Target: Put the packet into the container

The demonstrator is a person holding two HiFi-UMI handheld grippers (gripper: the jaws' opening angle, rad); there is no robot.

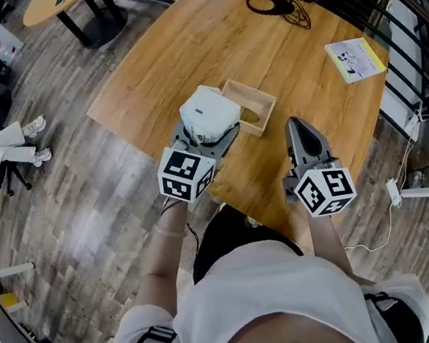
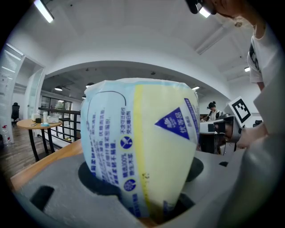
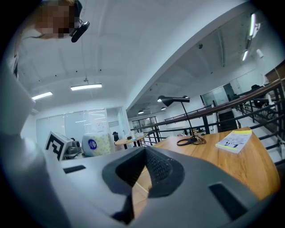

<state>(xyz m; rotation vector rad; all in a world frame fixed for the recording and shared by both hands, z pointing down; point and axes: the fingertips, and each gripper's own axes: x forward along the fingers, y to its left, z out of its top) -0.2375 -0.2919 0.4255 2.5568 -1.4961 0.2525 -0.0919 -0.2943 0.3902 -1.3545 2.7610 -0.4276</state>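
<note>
Closest to me, low and right of centre in the head view, my right gripper [image 1: 297,127] hung over the near edge of the table [image 1: 200,38]. Its jaws were together with nothing between them, and its own view showed only bare wood past the tips.

A little further out, left of centre, my left gripper [image 1: 210,136] was clamped on the packet [image 1: 208,112]. The left gripper view confirmed it: the jaws stood wide, and the soft white, blue and yellow pack bulged up between them and filled most of the frame.

The packet was off the table, in the air. In the head view it sat at the left side of the wooden container [image 1: 266,113] and overlapped that rim. The container was open and looked empty, though the packet hid part of its inside. I could not tell whether the pack stood over the opening or just short of it.

Further up the frame, a booklet [image 1: 355,59] lay at the right of the table and a coiled black cable [image 1: 276,5] lay near the top.

As I judged it, the pick-up was done and the carry was nearly done. The packet was not in the container yet. What remained was to centre it over the opening, lower it in and let the jaws go.
</note>
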